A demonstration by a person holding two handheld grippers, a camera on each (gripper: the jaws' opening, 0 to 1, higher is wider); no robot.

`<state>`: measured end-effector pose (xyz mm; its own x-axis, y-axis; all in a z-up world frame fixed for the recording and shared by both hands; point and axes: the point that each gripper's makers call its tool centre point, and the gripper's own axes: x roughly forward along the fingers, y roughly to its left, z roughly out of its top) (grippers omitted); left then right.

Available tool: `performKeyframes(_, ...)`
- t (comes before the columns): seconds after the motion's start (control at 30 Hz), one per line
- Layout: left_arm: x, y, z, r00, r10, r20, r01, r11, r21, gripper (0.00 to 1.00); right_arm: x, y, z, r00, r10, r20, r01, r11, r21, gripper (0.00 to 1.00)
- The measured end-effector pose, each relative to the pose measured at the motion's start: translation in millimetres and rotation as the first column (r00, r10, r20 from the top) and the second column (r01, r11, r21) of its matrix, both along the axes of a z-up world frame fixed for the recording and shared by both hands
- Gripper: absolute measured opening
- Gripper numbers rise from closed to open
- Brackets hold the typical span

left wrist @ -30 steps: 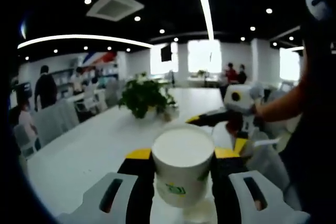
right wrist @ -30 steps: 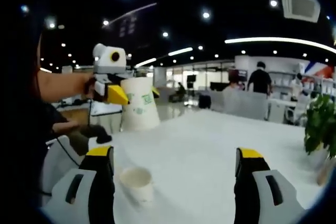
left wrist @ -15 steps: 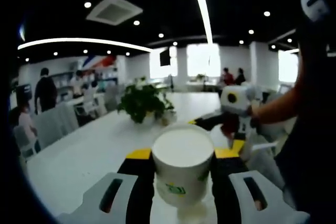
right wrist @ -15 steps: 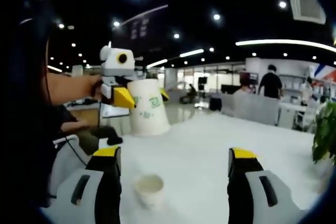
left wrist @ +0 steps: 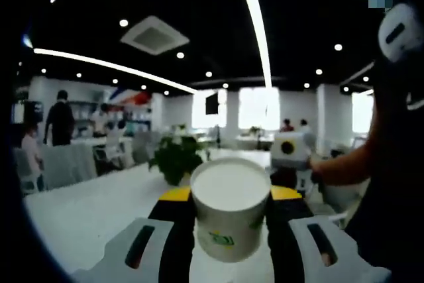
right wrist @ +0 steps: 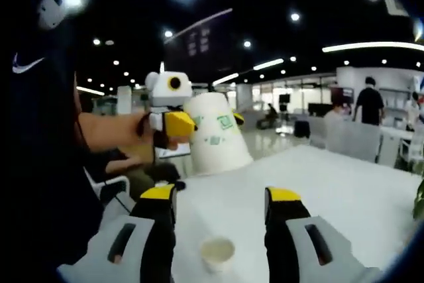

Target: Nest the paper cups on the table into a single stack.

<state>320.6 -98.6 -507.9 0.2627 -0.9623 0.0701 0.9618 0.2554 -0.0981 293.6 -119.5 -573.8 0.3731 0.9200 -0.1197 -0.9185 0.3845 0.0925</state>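
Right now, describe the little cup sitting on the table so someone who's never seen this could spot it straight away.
Start at the long white table and come to its near edge, between the right gripper's open yellow-tipped jaws. There stands the small paper cup, upright, mouth open to the ceiling. Unlike the large logo-printed cup gripped upside down by the left gripper, it is plain, far smaller and untouched.

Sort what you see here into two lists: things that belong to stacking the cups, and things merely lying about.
Belongs to the job:
- large paper cup, held upside down in the left tool
- small paper cup on the table
- right tool, open

Lying about:
- potted plant
- chairs
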Motion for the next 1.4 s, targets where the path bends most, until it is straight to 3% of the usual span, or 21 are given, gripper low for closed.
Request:
performKeyframes(0.07, -1.6, 0.0, 2.5, 1.0, -0.002, -0.001, 0.002, 1.0, -0.019, 0.4, -3.0, 3.2, 10.6, 1.0, 0.022, 0.002, -0.022, 0.999, 0.04, 0.46)
performKeyframes(0.2, -1.2, 2.0, 6.8, 1.0, 0.013, -0.014, -0.014, 0.998, -0.068, 0.4, -5.4, 7.7, 16.0, 0.999, 0.034, 0.011, -0.034, 0.998, 0.048, 0.45)
performKeyframes(0.3, -2.7, 1.5, 2.0, 1.0, 0.016, -0.023, -0.017, 0.998, -0.067, 0.4, -8.1, 11.4, 25.8, 0.998, 0.057, -0.011, -0.055, 0.992, 0.112, 0.42)
performKeyframes(0.53, -9.6, 8.1, -8.9, 0.997, -0.013, -0.07, 0.009, 0.998, -0.062, 0.4, -13.1, 12.0, 37.1, 0.995, 0.096, -0.039, -0.089, 0.983, 0.162, 0.37)
performKeyframes(0.7, -25.6, 11.3, -25.6, 0.994, -0.089, -0.064, 0.092, 0.994, 0.057, 0.4, -20.3, 11.1, 46.0, 0.987, 0.152, -0.043, -0.143, 0.976, 0.167, 0.29)
performKeyframes(1.03, -39.3, 14.4, -22.9, 0.991, -0.121, -0.057, 0.126, 0.989, 0.084, 0.4, -33.3, 17.9, 56.7, 0.969, 0.238, -0.065, -0.219, 0.953, 0.211, 0.16)
performKeyframes(1.4, -41.6, 10.5, -38.5, 0.99, -0.128, -0.051, 0.134, 0.978, 0.158, 0.39, -40.4, 27.3, 58.5, 0.95, 0.304, -0.076, -0.285, 0.939, 0.192, 0.03)
